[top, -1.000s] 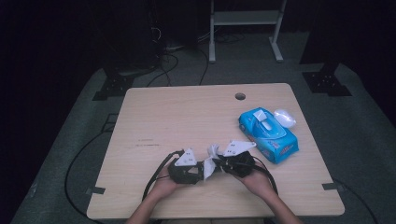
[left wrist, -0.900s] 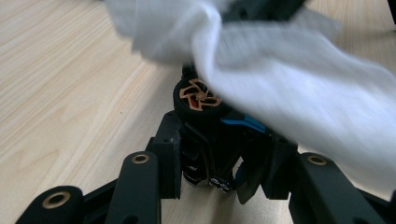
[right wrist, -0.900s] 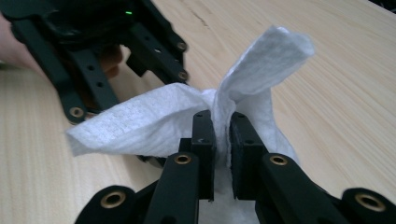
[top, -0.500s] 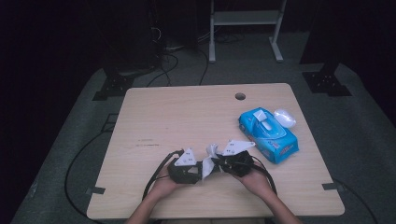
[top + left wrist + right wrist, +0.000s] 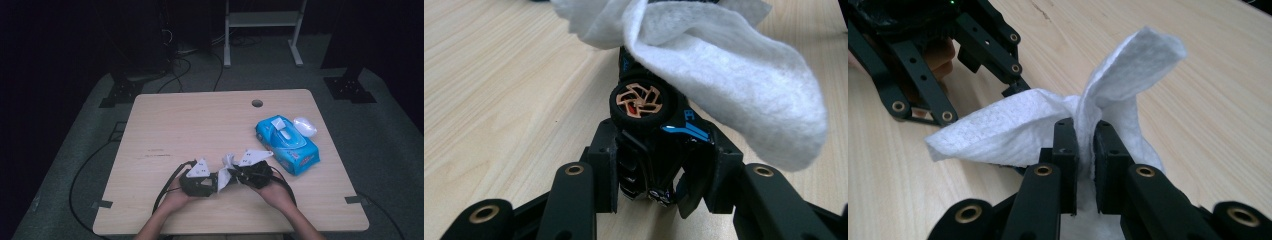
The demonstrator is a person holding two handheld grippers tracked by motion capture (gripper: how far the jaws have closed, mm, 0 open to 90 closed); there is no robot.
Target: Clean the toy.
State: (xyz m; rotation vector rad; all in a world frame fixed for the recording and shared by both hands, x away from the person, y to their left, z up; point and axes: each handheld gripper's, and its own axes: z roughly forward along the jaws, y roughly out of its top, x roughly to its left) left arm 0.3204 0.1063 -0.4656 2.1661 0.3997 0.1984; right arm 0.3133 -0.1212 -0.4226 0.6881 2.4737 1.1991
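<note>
now the left tongs [image 5: 651, 192] pinch a toy car [image 5: 659, 125] near the counter [image 5: 200, 125] front edge, well apart from the blue wipes pack [image 5: 287, 142]. the right tongs [image 5: 1085, 165] squeeze a white wipe [image 5: 1048, 125] against the car. it looks like the wiping step; next, rub along it.

Pale wooden table [image 5: 200, 125] with a round cable hole [image 5: 257, 103] near the far edge. On the right side, a blue pack of wipes [image 5: 287, 145], its white lid flap [image 5: 304, 126] open just beyond it. Behind, on grey floor, a white metal stand [image 5: 262, 30] and black cables [image 5: 180, 55].
</note>
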